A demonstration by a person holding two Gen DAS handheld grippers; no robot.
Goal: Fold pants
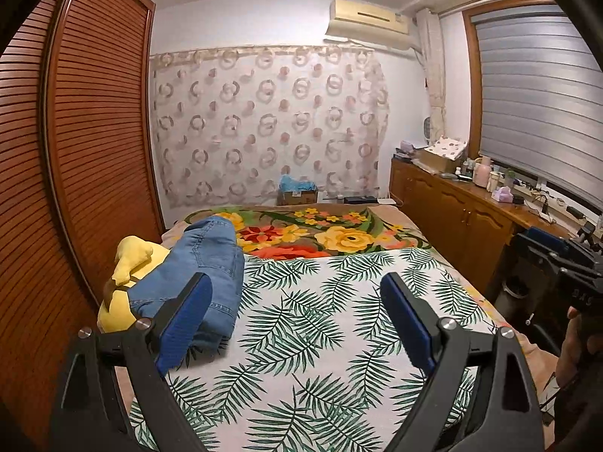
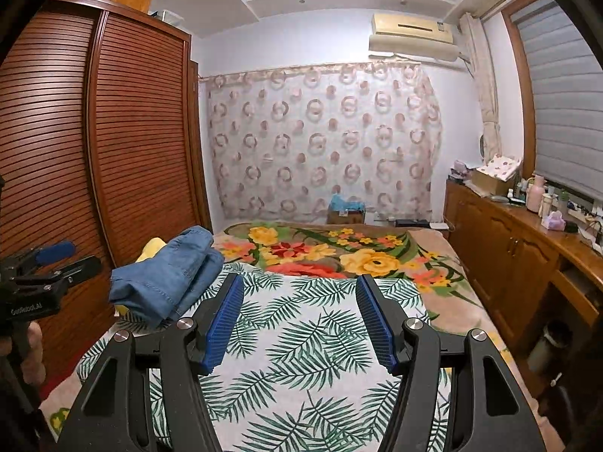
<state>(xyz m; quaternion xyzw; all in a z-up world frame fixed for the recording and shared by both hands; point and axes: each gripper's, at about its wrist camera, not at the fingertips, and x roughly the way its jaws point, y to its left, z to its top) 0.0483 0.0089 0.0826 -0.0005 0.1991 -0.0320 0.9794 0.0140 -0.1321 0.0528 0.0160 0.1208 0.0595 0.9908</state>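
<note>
Blue denim pants (image 1: 203, 278) look folded already, sitting fwd-left of left gripper (image 1: 297, 324); right gripper (image 2: 297, 324) and left both spread wide w/ nothing held, so prob just back off.

left wrist, right wrist — low over bed (image 1: 312, 324) | facing curtained wall (image 1: 271, 124) — shared

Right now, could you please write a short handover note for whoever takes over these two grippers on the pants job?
Left gripper: open, empty, held above the leaf-print sheet.
Right gripper: open, empty, also over the sheet.
Blue jeans: bundled at the left edge of the bed, resting partly on a yellow plush toy beside the louvred wardrobe.
Done: the jeans look folded into a thick bundle; how neatly cannot be told.
Left: probably check the fold, and redo it flat on the sheet if loose.
</note>
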